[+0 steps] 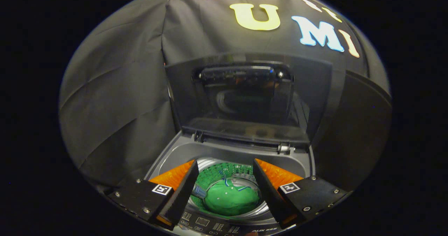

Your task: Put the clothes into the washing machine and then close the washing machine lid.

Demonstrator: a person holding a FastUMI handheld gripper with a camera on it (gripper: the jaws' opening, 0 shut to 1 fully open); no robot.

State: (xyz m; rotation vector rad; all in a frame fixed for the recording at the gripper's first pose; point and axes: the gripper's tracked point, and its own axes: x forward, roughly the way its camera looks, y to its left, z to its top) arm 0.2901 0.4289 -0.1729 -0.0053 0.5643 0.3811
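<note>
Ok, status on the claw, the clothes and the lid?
Claw open above the drum, holding nothing. Green garment lies in the drum. Lid stands upright, not yet closed. Nothing blocking it.

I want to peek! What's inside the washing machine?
A green garment lies in the drum, seen between the open fingers. Anything underneath it is covered.

Single view, camera riding on the gripper (224,180), looking forward along its two fingers (182,187). It sits above the front edge of the washing machine (175,152), close in, tilted down into the drum (227,180). Control panel (210,223) lies right under the fingers. Raised lid (245,96) stands straight ahead, booth wall (115,89) behind it.
</note>
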